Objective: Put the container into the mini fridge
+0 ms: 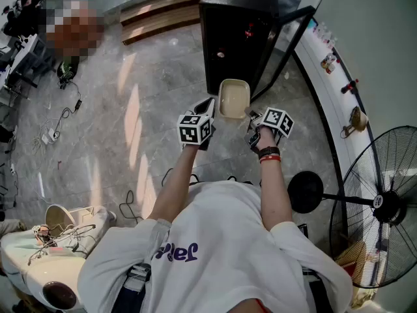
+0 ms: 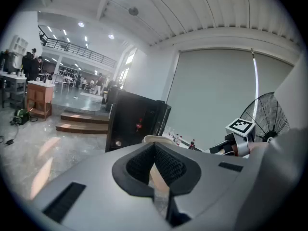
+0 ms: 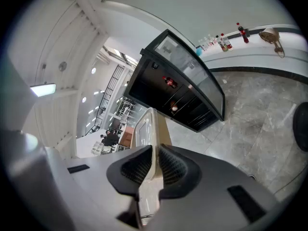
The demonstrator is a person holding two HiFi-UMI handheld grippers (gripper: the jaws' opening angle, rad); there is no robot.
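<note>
The floor (image 1: 130,109) is open grey stone, and the mini fridge (image 1: 234,38) stands on it straight ahead of me. Its glass door (image 1: 290,41) is swung wide to my right and its dark inside faces me. The container (image 1: 234,98), a pale open tub, hangs in the air just short of the fridge's open front, carried between my two tongs. My left gripper (image 1: 210,107) is clamped on the tub's left rim. My right gripper (image 1: 251,117) has its pads squeezed onto the thin wall of the right rim.

I judge this to be the carry-in, with the tub not yet inside. Next I should push both tongs forward together, keep the tub level and clear of the door's edge, and settle it on a shelf before loosening either grip.
</note>
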